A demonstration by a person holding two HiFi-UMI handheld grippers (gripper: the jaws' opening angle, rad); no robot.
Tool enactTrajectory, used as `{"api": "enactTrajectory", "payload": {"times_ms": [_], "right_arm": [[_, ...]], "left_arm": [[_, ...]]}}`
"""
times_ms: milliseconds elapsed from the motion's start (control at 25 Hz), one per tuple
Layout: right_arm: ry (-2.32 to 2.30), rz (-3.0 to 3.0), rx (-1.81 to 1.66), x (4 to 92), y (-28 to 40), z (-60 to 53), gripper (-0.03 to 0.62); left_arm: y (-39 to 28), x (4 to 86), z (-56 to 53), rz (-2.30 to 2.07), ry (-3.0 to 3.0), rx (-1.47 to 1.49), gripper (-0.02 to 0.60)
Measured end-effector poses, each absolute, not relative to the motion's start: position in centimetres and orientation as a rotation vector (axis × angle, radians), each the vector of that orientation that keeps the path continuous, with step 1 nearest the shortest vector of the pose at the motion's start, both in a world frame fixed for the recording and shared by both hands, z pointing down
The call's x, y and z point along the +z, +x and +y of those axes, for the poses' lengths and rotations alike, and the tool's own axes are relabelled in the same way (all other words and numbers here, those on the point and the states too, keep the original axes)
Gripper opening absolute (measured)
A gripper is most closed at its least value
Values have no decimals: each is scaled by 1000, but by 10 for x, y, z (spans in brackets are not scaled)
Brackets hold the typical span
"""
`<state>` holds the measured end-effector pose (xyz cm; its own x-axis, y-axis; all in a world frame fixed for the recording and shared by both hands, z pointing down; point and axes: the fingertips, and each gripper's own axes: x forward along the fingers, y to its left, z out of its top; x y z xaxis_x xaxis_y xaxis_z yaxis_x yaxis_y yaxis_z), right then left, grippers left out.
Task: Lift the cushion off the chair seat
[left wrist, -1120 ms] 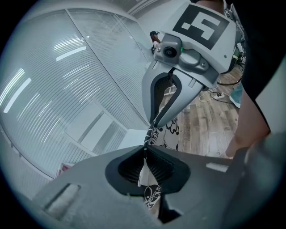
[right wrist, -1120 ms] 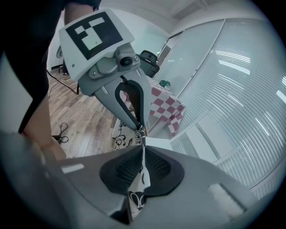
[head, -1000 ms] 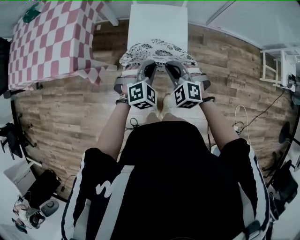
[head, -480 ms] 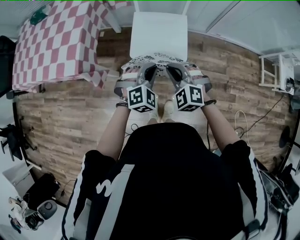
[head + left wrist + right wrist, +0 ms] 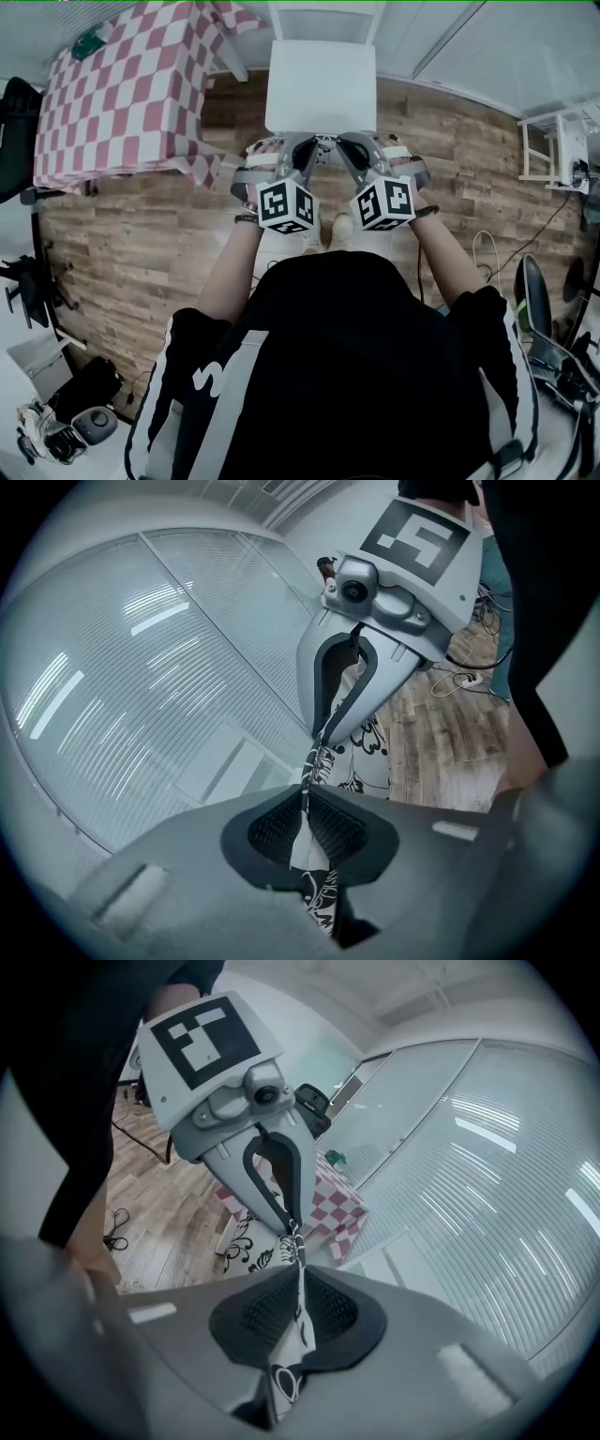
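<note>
The cushion [image 5: 323, 142] has a black-and-white floral cover and hangs in the air in front of the white chair seat [image 5: 321, 86]. Most of it is hidden behind the two grippers in the head view. My left gripper [image 5: 307, 143] and right gripper [image 5: 340, 142] sit side by side, each shut on the cushion's near edge. In the left gripper view the fabric edge [image 5: 309, 841] is pinched between the pads of the left gripper [image 5: 307, 794], and the cushion [image 5: 371, 752] hangs beyond. The right gripper view shows the right gripper [image 5: 300, 1283] clamped on the same patterned cushion [image 5: 246, 1243].
A table with a red-and-white checked cloth [image 5: 122, 94] stands left of the chair. A white shelf unit [image 5: 553, 141] is at the right, with cables [image 5: 483, 246] on the wooden floor. Bags and gear [image 5: 66, 412] lie at the lower left. A glass wall runs behind the chair.
Both grippers have risen together with the cushion in them. The cushion has come up off the chair, and more of the bare white seat shows.
</note>
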<state>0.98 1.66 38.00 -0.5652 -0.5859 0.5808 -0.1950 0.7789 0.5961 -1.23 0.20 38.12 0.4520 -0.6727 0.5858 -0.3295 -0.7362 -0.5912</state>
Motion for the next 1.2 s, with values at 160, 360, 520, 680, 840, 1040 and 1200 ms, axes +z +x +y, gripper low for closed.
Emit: {"api": "enactTrajectory", "payload": {"times_ms": [160,360,520,680,840,1040,1200], "right_arm": [[597,-2153,-629,368,10,13,8],[602,-2150,-674,355,9,11,8],[605,-2148,-726,348,8,8,8],[615,-2135,-773,337,9,4,8],[652,-2133,-804,319,9,-1,8],[668,-2122,-855,307,10,-7,8],[679,-2112,-889,297,9,-9,8]], "left_arm": [[-12,370,-1,853,-2293,-1178,23],[-12,357,-3,857,-2274,-1162,23],[-13,347,-7,877,-2254,-1145,23],[-14,333,-11,898,-2240,-1117,23],[-14,317,-15,916,-2219,-1088,23],[-13,304,-17,903,-2172,-1079,23],[-14,294,-20,902,-2142,-1070,23]]}}
